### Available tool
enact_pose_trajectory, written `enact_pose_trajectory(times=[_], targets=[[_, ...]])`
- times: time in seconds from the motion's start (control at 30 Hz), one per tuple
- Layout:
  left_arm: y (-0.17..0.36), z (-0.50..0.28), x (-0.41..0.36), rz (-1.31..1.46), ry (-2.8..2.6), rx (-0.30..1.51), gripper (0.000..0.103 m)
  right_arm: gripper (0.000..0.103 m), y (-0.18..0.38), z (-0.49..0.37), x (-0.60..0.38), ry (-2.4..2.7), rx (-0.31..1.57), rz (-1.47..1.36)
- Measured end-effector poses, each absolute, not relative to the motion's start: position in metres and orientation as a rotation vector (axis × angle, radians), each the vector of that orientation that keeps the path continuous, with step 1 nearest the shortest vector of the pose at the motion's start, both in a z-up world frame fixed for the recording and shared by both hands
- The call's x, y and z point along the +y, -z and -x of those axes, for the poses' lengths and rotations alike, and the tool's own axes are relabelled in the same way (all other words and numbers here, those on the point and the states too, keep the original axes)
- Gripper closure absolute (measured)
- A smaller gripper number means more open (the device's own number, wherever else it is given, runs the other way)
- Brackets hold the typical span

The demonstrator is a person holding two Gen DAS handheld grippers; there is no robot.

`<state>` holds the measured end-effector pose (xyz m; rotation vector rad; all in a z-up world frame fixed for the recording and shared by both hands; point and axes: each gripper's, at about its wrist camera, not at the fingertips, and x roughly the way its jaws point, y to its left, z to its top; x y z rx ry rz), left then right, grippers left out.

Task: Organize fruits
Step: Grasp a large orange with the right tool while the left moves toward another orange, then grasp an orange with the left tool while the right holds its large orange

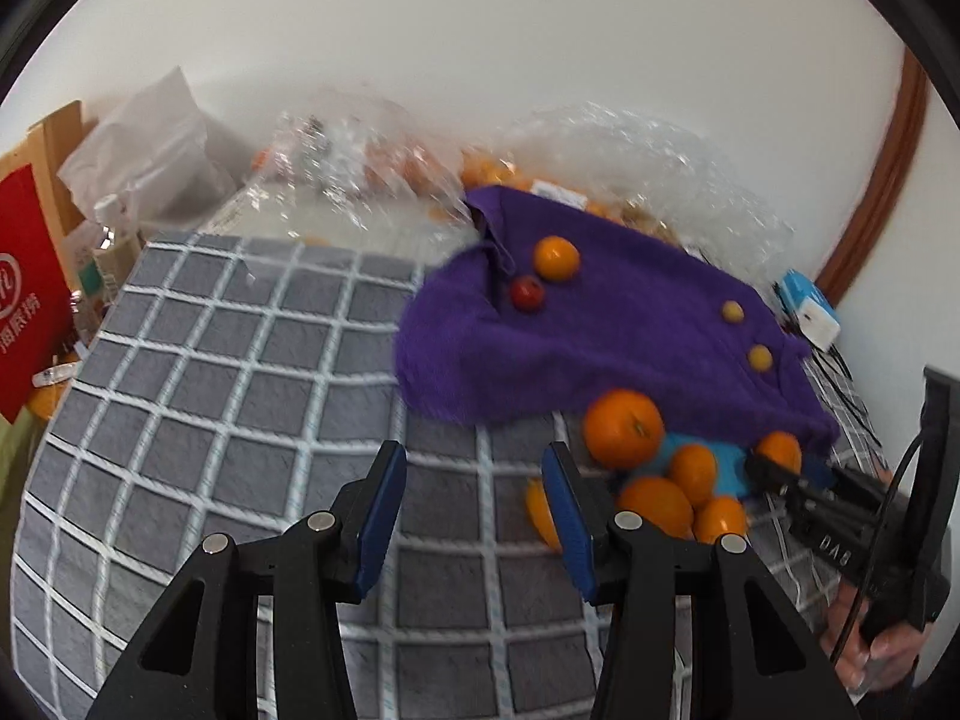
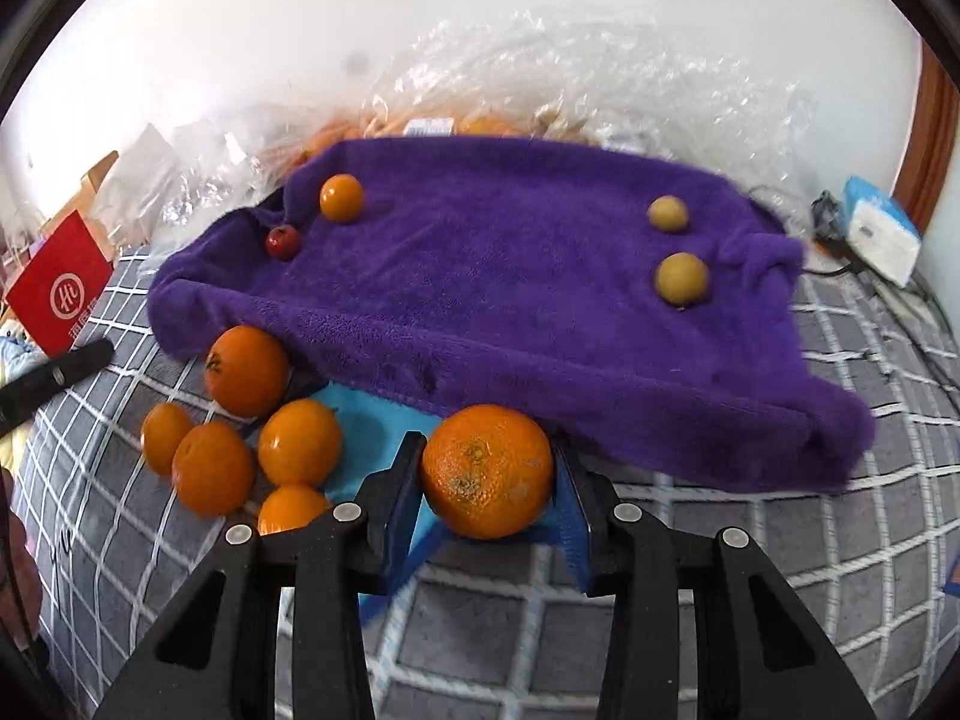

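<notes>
My right gripper (image 2: 487, 444) is shut on a large orange (image 2: 486, 471), its blue pads pressing both sides, just in front of the purple towel (image 2: 480, 312). Several more oranges (image 2: 246, 369) lie in a cluster to its left, partly on a light blue cloth (image 2: 372, 420). On the towel sit a small orange (image 2: 341, 197), a small red fruit (image 2: 282, 242) and two yellow-green fruits (image 2: 681, 278). My left gripper (image 1: 474, 453) stands open over the grey checked cover (image 1: 240, 396) with nothing between its fingers. The orange cluster (image 1: 624, 429) lies to its right, beside the right gripper (image 1: 774, 468).
Clear plastic bags with more fruit (image 1: 390, 162) are piled against the wall behind the towel. A red box (image 1: 30, 300) and bottles stand at the left edge. A blue-and-white box (image 2: 879, 234) with cables lies at the right. A hand (image 1: 888, 654) holds the right gripper.
</notes>
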<state>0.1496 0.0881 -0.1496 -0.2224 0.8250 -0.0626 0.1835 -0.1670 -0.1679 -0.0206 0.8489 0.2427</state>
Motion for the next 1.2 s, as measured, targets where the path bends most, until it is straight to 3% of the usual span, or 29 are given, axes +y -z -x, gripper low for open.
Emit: enact_pose_trajectory(times=[0.3,0.4,0.77,1.2], targets=[[0.171,-0.159,0.063,0.361,0.159,0.916,0.059,0.062,0.171,-0.145,-0.221,-0.173,0.802,0.025],[0.171,-0.159,0.058,0.371,0.147,0.898,0.072,0.062,0.178,-0.144,-0.231,-0.182,0.825,-0.019],[0.163,-0.134,0.047,0.099,0.100,0.918,0.070,0.062,0.182,-0.146,-0.240,-0.203,0.836,-0.088],[0.173,-0.139,0.055,0.135,0.001,0.867,0.067,0.061,0.186,-0.149,-0.230,-0.203,0.868,-0.033]])
